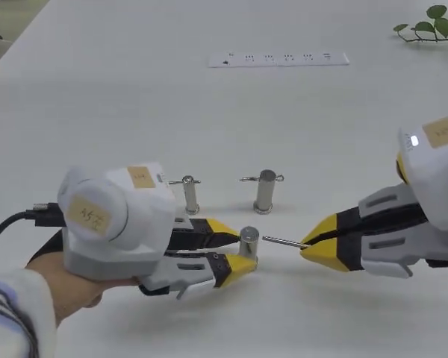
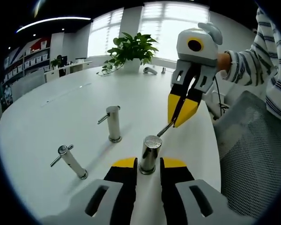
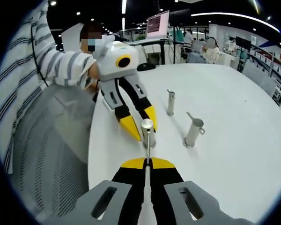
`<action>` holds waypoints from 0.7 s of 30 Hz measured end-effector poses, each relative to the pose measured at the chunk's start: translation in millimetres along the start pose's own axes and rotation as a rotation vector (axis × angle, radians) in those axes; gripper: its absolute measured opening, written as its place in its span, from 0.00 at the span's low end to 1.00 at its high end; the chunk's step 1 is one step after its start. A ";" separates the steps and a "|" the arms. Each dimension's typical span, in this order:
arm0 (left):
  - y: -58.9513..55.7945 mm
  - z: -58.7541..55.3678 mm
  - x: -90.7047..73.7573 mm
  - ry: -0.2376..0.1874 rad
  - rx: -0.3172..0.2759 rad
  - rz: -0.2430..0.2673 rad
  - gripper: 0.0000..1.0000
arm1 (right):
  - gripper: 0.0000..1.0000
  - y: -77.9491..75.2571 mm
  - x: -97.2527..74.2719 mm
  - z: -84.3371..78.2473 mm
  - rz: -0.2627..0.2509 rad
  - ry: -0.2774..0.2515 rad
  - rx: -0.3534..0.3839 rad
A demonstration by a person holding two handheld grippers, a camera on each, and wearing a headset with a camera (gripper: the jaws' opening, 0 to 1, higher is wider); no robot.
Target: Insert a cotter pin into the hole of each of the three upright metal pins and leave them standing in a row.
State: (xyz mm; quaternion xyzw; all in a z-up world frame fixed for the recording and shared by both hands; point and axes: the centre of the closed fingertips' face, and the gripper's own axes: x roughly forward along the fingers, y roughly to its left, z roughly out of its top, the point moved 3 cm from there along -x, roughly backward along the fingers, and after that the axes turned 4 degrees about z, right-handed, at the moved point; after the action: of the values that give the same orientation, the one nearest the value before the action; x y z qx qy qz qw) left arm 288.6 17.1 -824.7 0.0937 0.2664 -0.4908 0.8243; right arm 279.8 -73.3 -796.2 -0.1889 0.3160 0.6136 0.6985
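My left gripper (image 1: 243, 250) (image 2: 149, 163) is shut on the nearest upright metal pin (image 1: 249, 240) (image 2: 150, 153) (image 3: 146, 129), low on its shaft. From the right, my right gripper (image 1: 308, 247) (image 3: 148, 162) (image 2: 178, 119) is shut on a thin cotter pin (image 1: 284, 242) (image 2: 165, 129) (image 3: 148, 149), held level. Its tip meets the pin's upper side; whether it is inside the hole I cannot tell. Behind stand two more metal pins, one on the left (image 1: 190, 194) (image 2: 71, 161) and one on the right (image 1: 265, 190) (image 2: 113, 123), each with a cotter pin through its top.
The white table (image 1: 134, 89) stretches far back. A white strip with printed marks (image 1: 278, 59) lies at the far side, and a green plant sprig (image 1: 431, 26) at the far right corner. A cable (image 1: 7, 227) trails from the left gripper.
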 end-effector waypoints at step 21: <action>-1.3 -1.8 2.9 -0.007 0.019 0.014 0.11 | 0.03 -2.5 3.4 2.5 0.028 0.010 -0.023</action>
State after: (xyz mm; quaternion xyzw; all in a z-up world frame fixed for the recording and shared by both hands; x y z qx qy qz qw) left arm 288.0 15.0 -827.6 0.1017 0.2581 -0.4880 0.8276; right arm 282.8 -69.7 -796.9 -0.1954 0.3150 0.6259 0.6862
